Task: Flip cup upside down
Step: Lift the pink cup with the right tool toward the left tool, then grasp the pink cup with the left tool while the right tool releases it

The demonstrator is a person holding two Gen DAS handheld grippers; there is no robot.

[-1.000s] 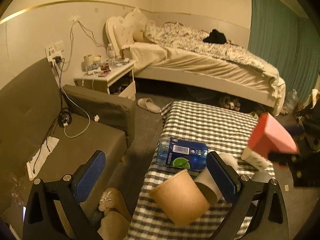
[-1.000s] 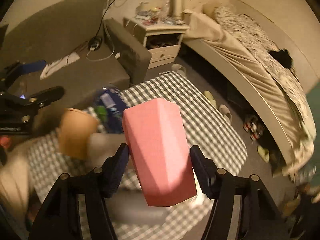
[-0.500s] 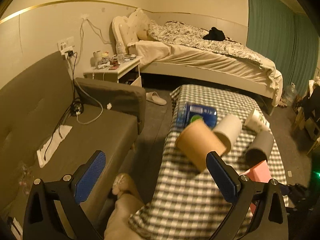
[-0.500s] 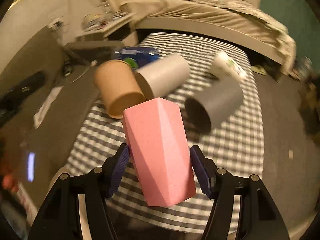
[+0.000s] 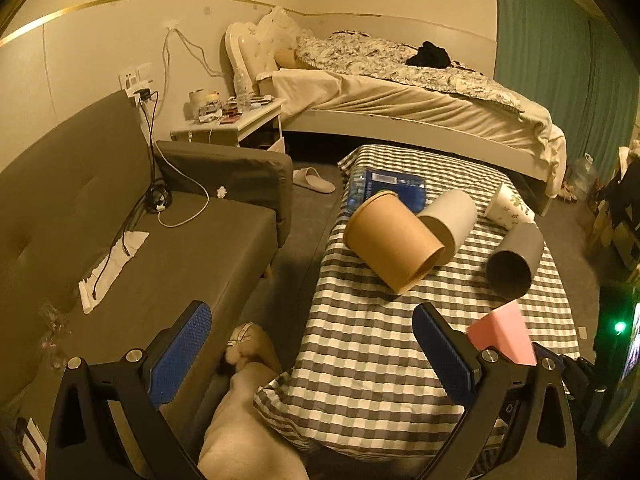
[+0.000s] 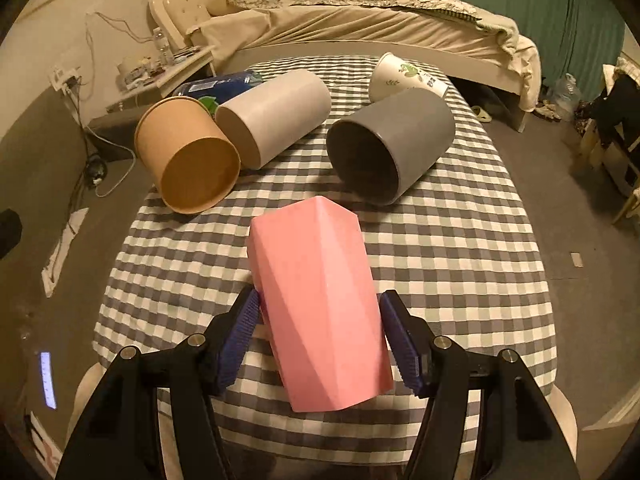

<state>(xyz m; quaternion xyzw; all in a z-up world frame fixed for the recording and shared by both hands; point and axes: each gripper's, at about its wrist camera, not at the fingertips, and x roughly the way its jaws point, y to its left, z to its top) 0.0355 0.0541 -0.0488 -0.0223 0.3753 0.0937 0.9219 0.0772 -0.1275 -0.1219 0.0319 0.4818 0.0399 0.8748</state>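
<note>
My right gripper (image 6: 320, 340) is shut on a pink faceted cup (image 6: 320, 304) and holds it over the near part of the checked table (image 6: 460, 248). The pink cup also shows in the left wrist view (image 5: 502, 336), low at the right by the table's near edge. My left gripper (image 5: 308, 356) is open and empty, over the gap between sofa and table. A brown paper cup (image 6: 188, 156), a white cup (image 6: 276, 116), a grey cup (image 6: 392, 148) and a printed paper cup (image 6: 404, 76) lie on their sides on the table.
A blue pack of bottles (image 5: 384, 190) lies at the table's far left. A grey sofa (image 5: 120, 220) with cables stands left of the table. A bed (image 5: 420, 92) runs behind it. A person's knee (image 5: 248, 420) is below my left gripper.
My right gripper swung the pink cup from high at the table's right down to its near end. My left gripper pulled back and away from the cups.
</note>
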